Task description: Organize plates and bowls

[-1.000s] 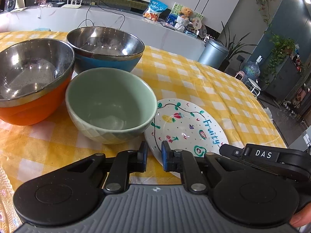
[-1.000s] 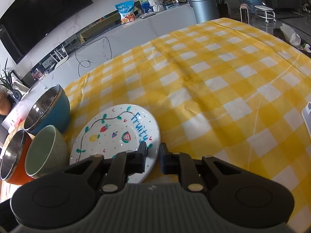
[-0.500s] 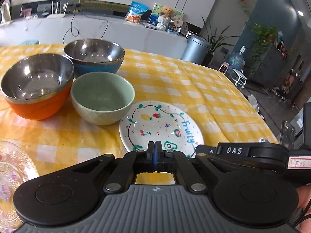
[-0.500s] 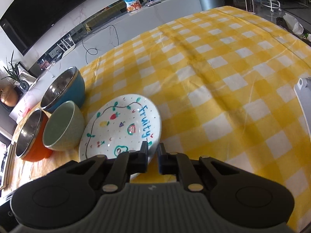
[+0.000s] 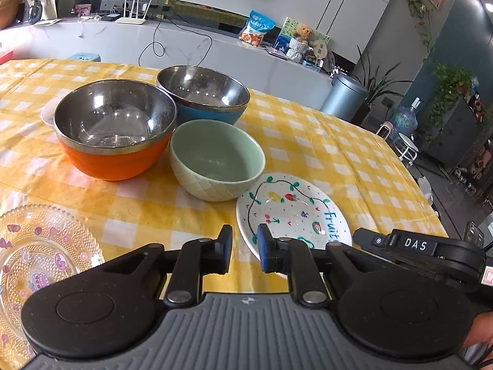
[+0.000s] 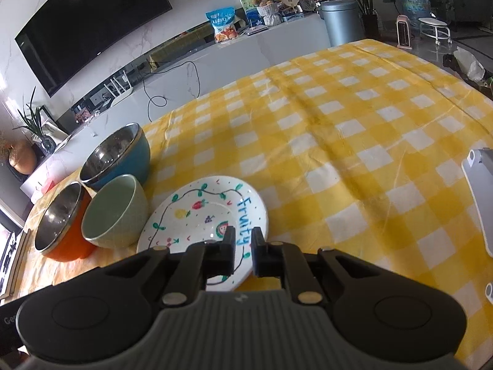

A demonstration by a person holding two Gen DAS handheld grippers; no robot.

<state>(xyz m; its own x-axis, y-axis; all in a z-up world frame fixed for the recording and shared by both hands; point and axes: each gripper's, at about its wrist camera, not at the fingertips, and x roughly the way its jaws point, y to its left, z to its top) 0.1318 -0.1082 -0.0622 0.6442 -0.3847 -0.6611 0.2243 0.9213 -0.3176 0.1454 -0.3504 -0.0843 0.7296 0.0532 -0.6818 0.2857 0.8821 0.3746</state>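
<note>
The left gripper (image 5: 244,248) is seen with its jaws opening, a narrow gap standing between the blue-padded fingers (image 5: 227,243), and nothing is held between them. Just beyond its right finger, the painted plate (image 5: 292,212) lies flat on the yellow checked tablecloth (image 5: 323,141); the near edge of the plate is partly covered by that finger in the view, and whether it is touched cannot be told. Ahead of the fingers, a pale green bowl (image 5: 215,160) stands upright, just beside the plate. Further ahead and to the left, an orange bowl (image 5: 114,129) with a steel lining is placed, and behind the green bowl a blue bowl (image 5: 203,94), also steel-lined, is seen. The three bowls stand close together, the orange and blue ones appearing to touch. To the left of the fingers and near the camera, a clear glass plate (image 5: 37,256) with pink flowers rests on the cloth.

The right gripper (image 6: 243,248) is shown with its jaws opening by a narrow gap, empty, above the near rim of the painted plate (image 6: 203,215). To the left of its fingers the green bowl (image 6: 114,212), the orange bowl (image 6: 61,222) and the blue bowl (image 6: 120,154) are lined up. To the far right, a grey object (image 6: 480,197) lies on the cloth, only partly in view.
</note>
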